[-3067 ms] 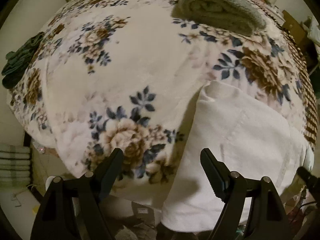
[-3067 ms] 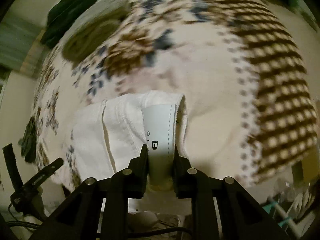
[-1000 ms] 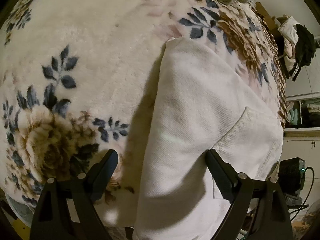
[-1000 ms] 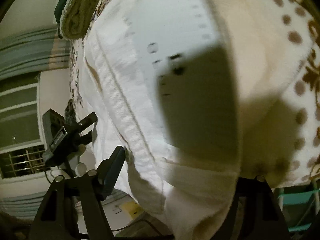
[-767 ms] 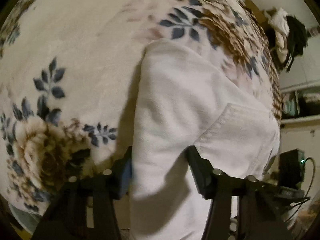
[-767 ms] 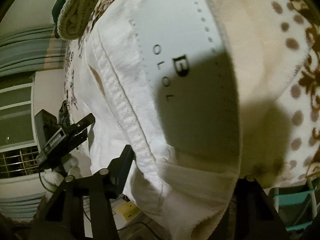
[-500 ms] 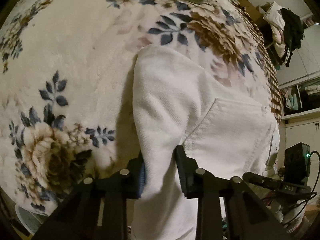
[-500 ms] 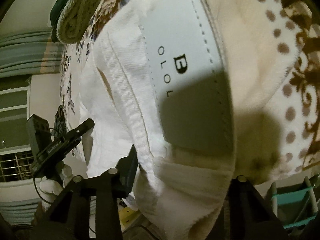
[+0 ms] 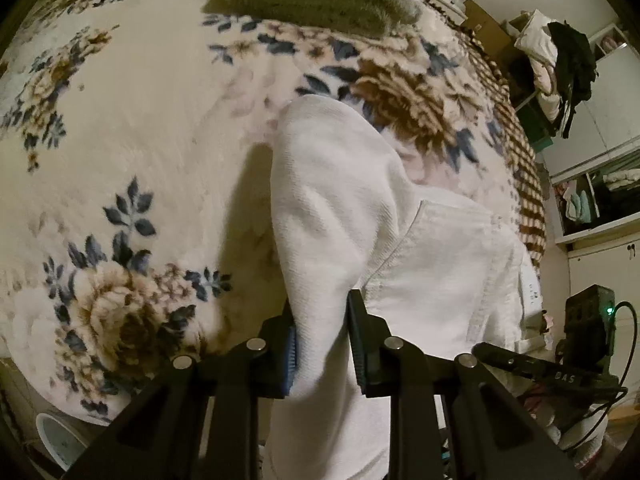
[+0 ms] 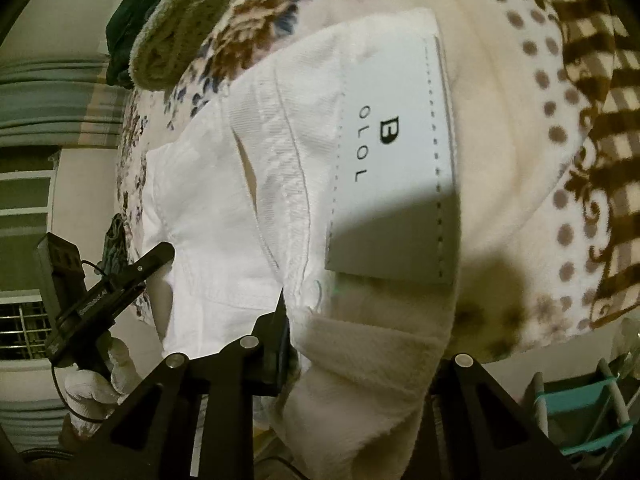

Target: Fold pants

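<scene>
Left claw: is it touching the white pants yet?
Touching. The left wrist view shows the left claw shut on a raised fold of the white pants, with fabric pinched between both fingers and no gap on either side.

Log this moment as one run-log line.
task: fold pants | left tool: shut on white pants | right tool: around waistband, closure unclear | surface: floral blanket

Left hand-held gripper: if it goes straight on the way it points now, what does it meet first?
The left hand-held gripper is already shut on the pants. Pushed straight on, it would run into more of this raised white fold; beyond that probably the blanket, though depth is unclear.
</scene>
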`<state>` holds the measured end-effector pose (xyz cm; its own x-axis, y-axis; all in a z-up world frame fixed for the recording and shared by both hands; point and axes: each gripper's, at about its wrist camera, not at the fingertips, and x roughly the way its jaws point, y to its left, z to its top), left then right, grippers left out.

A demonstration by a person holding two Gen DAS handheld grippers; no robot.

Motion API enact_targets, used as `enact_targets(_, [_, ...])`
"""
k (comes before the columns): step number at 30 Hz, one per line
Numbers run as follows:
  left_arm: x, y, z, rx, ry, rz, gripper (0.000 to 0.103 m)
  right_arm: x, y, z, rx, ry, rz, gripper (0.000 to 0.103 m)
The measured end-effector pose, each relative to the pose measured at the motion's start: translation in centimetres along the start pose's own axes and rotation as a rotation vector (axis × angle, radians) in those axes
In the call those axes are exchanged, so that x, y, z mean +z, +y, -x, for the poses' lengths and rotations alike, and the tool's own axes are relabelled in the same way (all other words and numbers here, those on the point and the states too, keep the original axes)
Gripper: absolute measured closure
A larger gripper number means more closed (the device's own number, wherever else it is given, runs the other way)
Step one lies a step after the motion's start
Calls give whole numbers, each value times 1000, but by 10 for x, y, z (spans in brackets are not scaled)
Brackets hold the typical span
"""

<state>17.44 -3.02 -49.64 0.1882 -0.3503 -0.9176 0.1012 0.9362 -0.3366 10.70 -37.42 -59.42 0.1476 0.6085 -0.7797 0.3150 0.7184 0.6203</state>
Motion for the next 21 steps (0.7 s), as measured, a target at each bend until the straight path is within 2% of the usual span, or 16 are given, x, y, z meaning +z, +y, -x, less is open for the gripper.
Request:
enact_targets(11, [27, -17, 65, 0, -55, 14, 84, 12, 49, 50, 35, -34, 49, 78])
enact_targets(17, [65, -29, 109, 7, -99, 44, 84, 37, 86, 87, 64, -41, 101, 78])
enact_targets(21, [103, -36, 132, 7, -142, 50, 84, 73, 121, 110, 77, -59, 142, 78])
